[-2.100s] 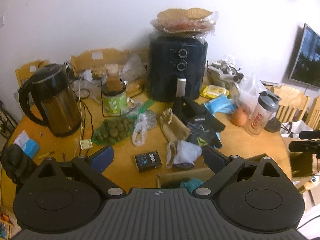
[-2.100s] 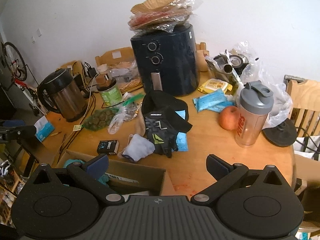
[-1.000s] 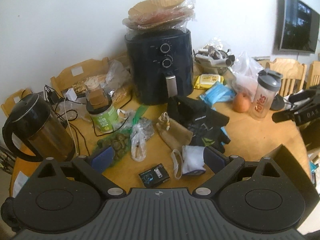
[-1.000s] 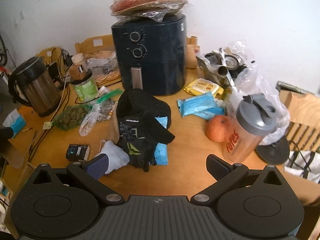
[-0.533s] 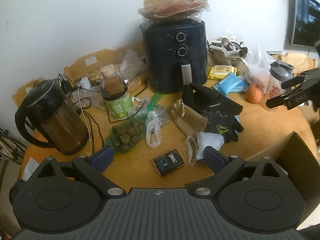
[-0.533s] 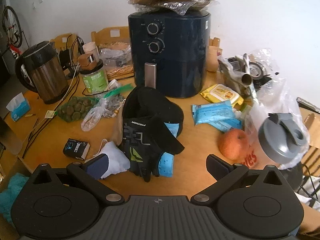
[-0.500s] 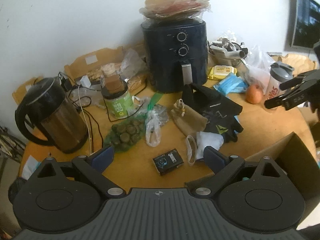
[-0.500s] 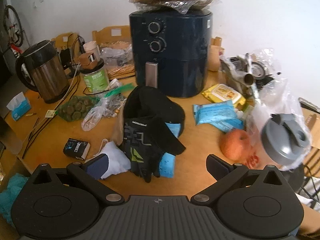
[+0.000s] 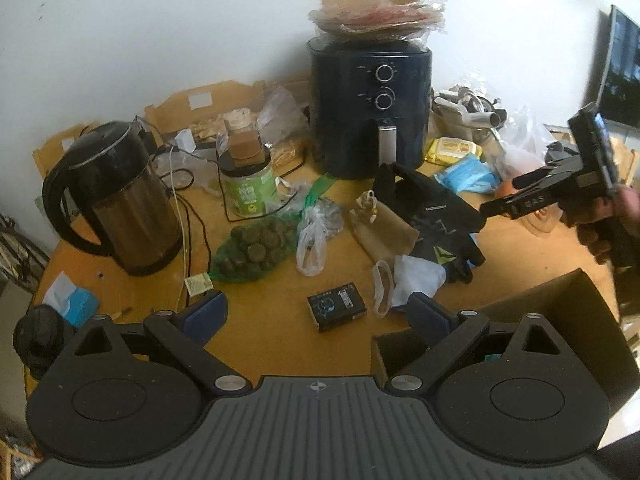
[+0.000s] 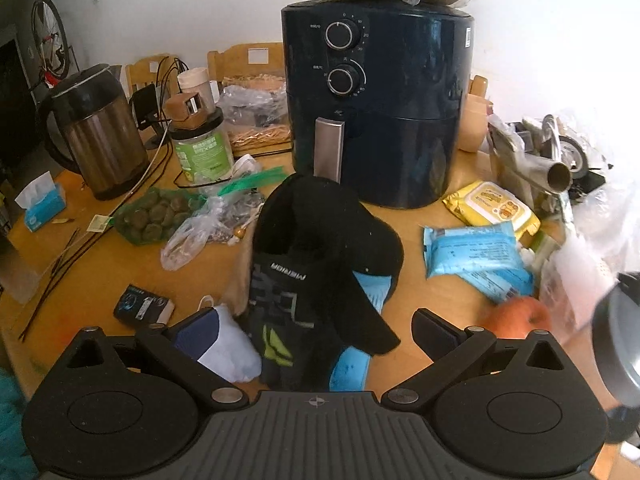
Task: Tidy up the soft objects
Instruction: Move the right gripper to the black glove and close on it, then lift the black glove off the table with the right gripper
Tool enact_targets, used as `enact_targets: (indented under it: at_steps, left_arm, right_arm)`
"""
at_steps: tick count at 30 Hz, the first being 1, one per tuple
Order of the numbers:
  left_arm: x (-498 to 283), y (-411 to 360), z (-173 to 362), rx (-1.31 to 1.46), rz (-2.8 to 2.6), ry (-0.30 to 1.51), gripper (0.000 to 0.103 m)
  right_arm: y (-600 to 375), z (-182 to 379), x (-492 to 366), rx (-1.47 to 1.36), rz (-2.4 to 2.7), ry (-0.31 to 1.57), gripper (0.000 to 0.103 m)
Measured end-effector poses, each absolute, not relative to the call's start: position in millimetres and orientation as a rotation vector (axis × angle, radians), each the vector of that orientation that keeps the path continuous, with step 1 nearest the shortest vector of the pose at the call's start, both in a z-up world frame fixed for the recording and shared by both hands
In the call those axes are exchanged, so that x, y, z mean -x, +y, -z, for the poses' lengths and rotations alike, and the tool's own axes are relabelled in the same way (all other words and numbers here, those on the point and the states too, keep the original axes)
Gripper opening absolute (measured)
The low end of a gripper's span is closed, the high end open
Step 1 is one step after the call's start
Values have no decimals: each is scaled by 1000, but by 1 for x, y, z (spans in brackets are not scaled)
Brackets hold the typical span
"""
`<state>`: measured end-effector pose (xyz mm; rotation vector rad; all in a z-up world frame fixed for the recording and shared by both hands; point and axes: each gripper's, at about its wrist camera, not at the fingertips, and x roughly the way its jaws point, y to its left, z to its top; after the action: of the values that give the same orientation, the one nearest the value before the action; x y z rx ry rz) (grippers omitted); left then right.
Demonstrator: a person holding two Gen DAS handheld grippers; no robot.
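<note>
Where clutter thins, wooden table (image 9: 532, 264); perhaps round.

Right gripper (image 10: 314, 326) hangs low over the wooden table (image 10: 420, 296), jaws wide apart, nothing between them. Directly below: black glove (image 10: 292, 300) draped over a black cap (image 10: 320, 216), white face mask (image 10: 230, 350) touching the glove's left side. Air fryer (image 10: 380, 100) stands behind the cap. Apple (image 10: 516, 316) right, blurred.
</note>
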<state>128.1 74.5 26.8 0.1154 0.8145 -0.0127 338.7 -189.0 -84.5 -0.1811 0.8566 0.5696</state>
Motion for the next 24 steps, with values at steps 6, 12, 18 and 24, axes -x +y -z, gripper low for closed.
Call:
enact_targets:
  at_steps: [6,12,18,24]
  left_arm:
    - [-121,85,-26,-38,1,823,98]
    - [-114,93,-25,-12,-16,834,98]
    - [-109,100,-23,3,-53,856,98]
    - [-107,100,-25,-2,-66,862,98]
  right_arm:
    - [-177,106,-362,229,-571,853,93]
    - [-171,130,-381,257,-567,887,76]
    - [-167,144,-394,265,-577,896,62]
    - [-162,149,-402,261,-626,918,47]
